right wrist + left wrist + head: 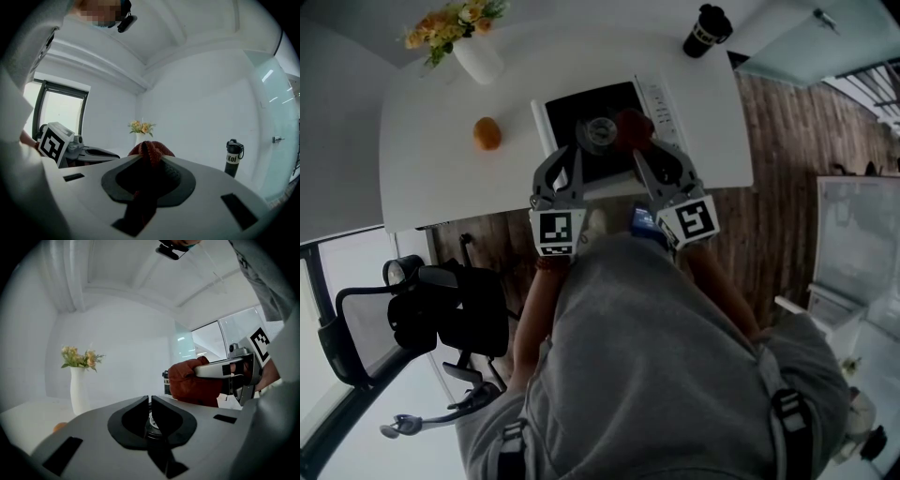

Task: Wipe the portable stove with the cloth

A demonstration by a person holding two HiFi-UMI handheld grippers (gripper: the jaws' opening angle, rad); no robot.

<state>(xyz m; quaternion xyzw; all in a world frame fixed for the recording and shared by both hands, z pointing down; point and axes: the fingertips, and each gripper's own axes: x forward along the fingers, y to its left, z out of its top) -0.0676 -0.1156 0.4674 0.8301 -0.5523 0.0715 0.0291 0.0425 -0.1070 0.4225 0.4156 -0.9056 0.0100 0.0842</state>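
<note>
- A white worktop (pixel 422 169) with round corners stands on a brown wood floor (pixel 787 131).
- A black chair (pixel 422 319) is beside it, at the lower left in the head view.
- On the worktop are a white vase (pixel 478 56) with yellow flowers (pixel 450 23), an orange (pixel 487 133) and a black bottle (pixel 706 31).
- The stove (pixel 581 112) lies near the worktop's close edge. It is black, with a white strip on one side.
- The right gripper (pixel 643 148) has its fingers squeezed on the red cloth (pixel 633 128), which bunches out past them.
- The cloth is over the stove, just beside the round burner (pixel 600 134).
- The left gripper (pixel 150 401) has its fingers shut with nothing in them. It points at the burner, close beside the cloth.
</note>
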